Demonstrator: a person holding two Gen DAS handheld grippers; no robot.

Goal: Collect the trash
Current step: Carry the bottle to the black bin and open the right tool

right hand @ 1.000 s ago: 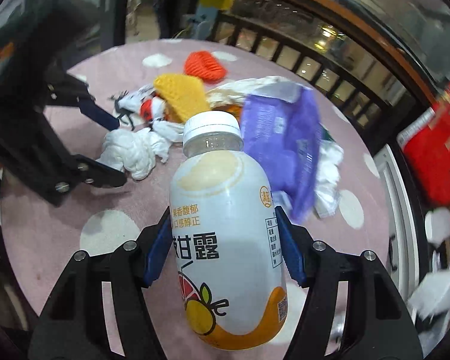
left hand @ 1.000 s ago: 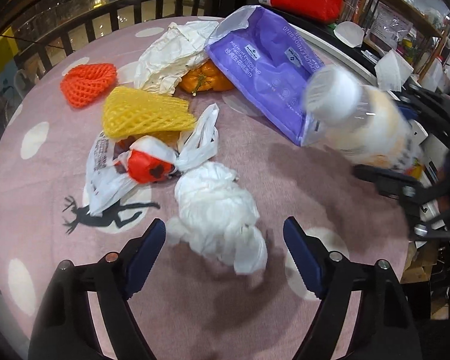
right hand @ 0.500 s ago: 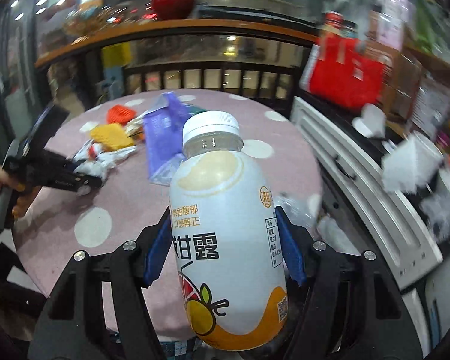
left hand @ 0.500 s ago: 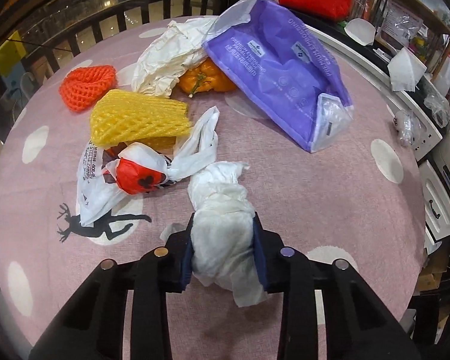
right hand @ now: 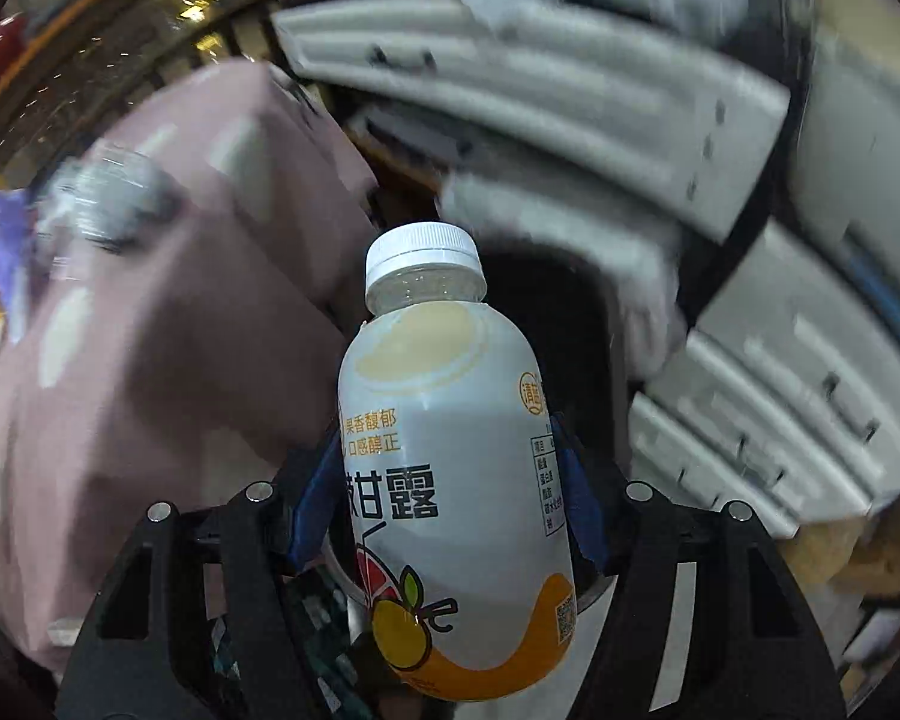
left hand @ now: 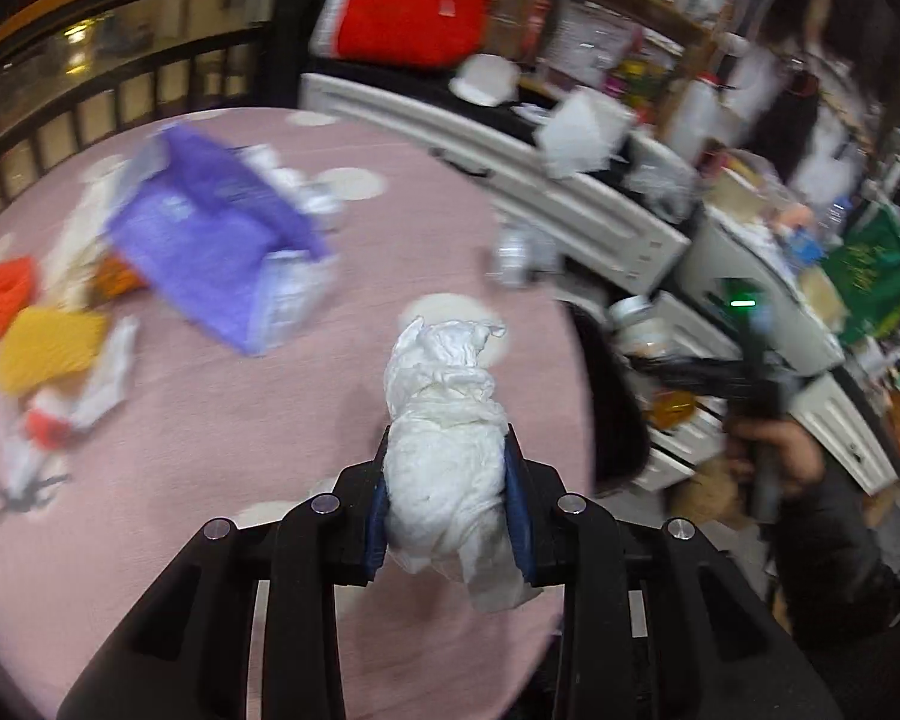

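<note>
My left gripper [left hand: 447,495] is shut on a crumpled white tissue wad [left hand: 444,420] and holds it above the pink table [left hand: 270,450] near its right edge. My right gripper [right hand: 447,492] is shut on a white drink bottle [right hand: 450,480] with a white cap and orange print, held beyond the table edge over a dark opening [right hand: 546,312]. In the left wrist view the right gripper [left hand: 720,372] and the bottle [left hand: 636,324] show at the right, by a black bin [left hand: 612,402]. A purple bag [left hand: 222,246], yellow foam net [left hand: 48,348] and orange net [left hand: 0,294] lie on the table.
White plastic bags with a red item [left hand: 60,414] lie at the table's left. White drawer units [left hand: 600,204] crowd the right side and show in the right wrist view [right hand: 720,120]. A dark railing [left hand: 120,78] runs behind the table. A red bag [left hand: 414,18] sits at the back.
My left gripper has lifted the tissue wad and swung right toward the table edge. My right gripper has carried the bottle off the table and tipped down toward the dark opening.
</note>
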